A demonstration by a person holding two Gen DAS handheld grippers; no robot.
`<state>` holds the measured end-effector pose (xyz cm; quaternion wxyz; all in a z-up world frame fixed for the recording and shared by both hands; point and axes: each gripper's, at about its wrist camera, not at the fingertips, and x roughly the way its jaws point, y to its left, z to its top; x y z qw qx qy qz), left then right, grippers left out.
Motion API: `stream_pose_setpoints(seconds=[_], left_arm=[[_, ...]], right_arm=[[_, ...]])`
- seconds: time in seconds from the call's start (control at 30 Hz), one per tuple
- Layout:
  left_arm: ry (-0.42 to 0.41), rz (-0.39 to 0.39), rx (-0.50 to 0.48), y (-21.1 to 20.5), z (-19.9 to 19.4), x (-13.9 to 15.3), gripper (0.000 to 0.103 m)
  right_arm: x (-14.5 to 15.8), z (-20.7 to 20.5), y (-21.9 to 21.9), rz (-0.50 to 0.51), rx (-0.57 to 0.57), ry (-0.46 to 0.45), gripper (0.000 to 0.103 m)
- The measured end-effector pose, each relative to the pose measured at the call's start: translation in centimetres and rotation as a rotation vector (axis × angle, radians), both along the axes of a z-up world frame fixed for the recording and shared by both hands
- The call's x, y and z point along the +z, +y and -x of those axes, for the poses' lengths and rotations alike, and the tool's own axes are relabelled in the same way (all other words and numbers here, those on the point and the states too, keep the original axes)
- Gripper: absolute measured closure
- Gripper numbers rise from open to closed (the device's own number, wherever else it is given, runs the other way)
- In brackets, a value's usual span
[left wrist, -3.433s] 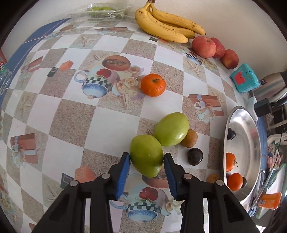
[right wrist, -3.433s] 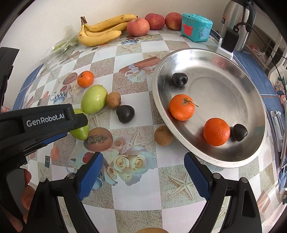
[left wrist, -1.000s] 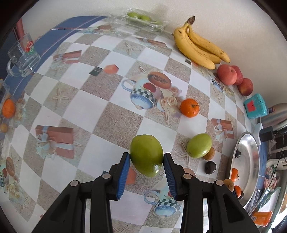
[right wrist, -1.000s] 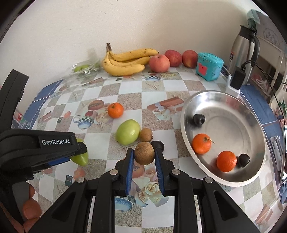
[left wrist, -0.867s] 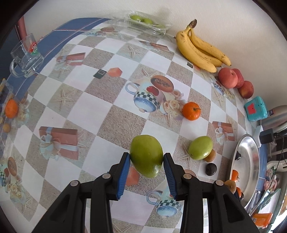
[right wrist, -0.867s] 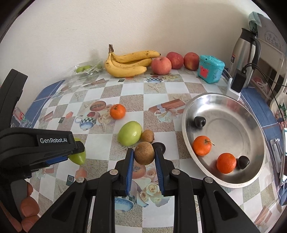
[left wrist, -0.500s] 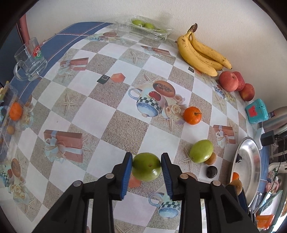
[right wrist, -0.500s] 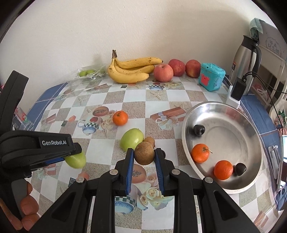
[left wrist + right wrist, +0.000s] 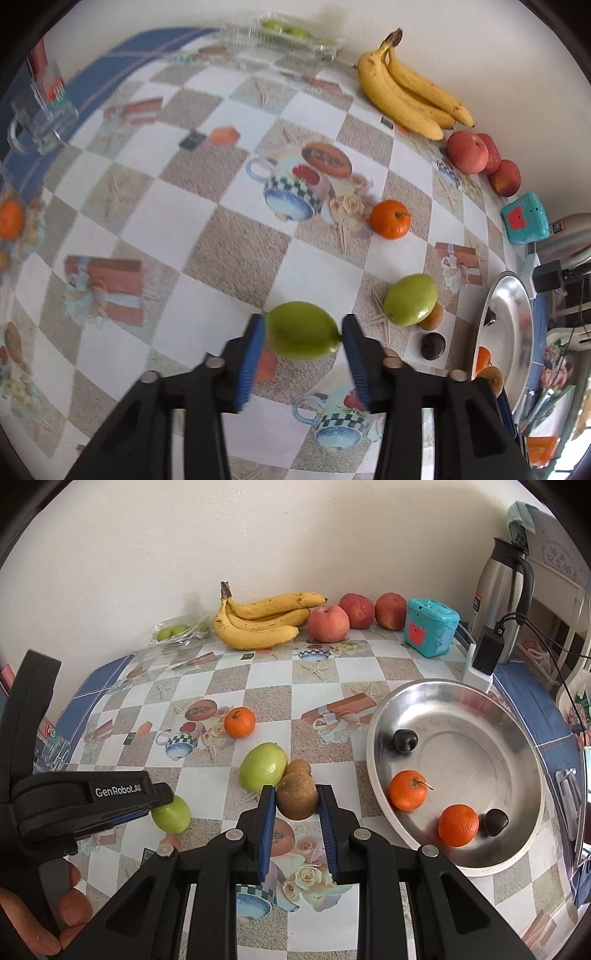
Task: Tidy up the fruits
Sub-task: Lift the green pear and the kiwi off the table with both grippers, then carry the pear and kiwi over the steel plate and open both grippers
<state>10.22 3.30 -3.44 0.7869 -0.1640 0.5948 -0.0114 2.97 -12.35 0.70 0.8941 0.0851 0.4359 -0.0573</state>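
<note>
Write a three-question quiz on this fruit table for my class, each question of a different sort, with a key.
1. True or false: the right gripper is shut on a brown round fruit.
2. How many oranges lie in the metal bowl?
3. Which fruit sits between the left gripper's pads?
A. green fruit
B. banana
C. red apple

Key
1. True.
2. Two.
3. A. The pads stand just apart from it as they open.

Bright, soft daylight all over. Left wrist view is smeared with motion blur, right one's sharp. Heavy fisheye bending and black corners, mild glare inside the steel bowl [image 9: 517,760], faint shadows under the bananas [image 9: 266,624].
</note>
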Motion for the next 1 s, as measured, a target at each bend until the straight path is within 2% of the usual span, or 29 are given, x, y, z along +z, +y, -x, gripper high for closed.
stream_pose_setpoints(seconds=[0.13,0.47,0.63,1.0], left_arm=[[0.039,0.048,-0.010,-0.5,0.0,-1.2,0.048],[0.030,0.015,-0.035,-1.1,0.0,-1.1,0.051],[0.000,-0.016,-0.026,-0.9,0.0,-0.1,0.052],[-0.061,-0.015,-0.034,-2.0,0.2,2.0,0.052]], right_arm=[[-0.2,0.0,-0.2,-0.004,-0.006,0.006,0.079],[-0.3,0.0,-0.3,-0.007,-0.006,0.014,0.079],[-0.3,-0.1,-0.3,-0.007,-0.003,0.013,0.079],[0.2,-0.1,-1.0,-0.015,-0.012,0.004,0.079]])
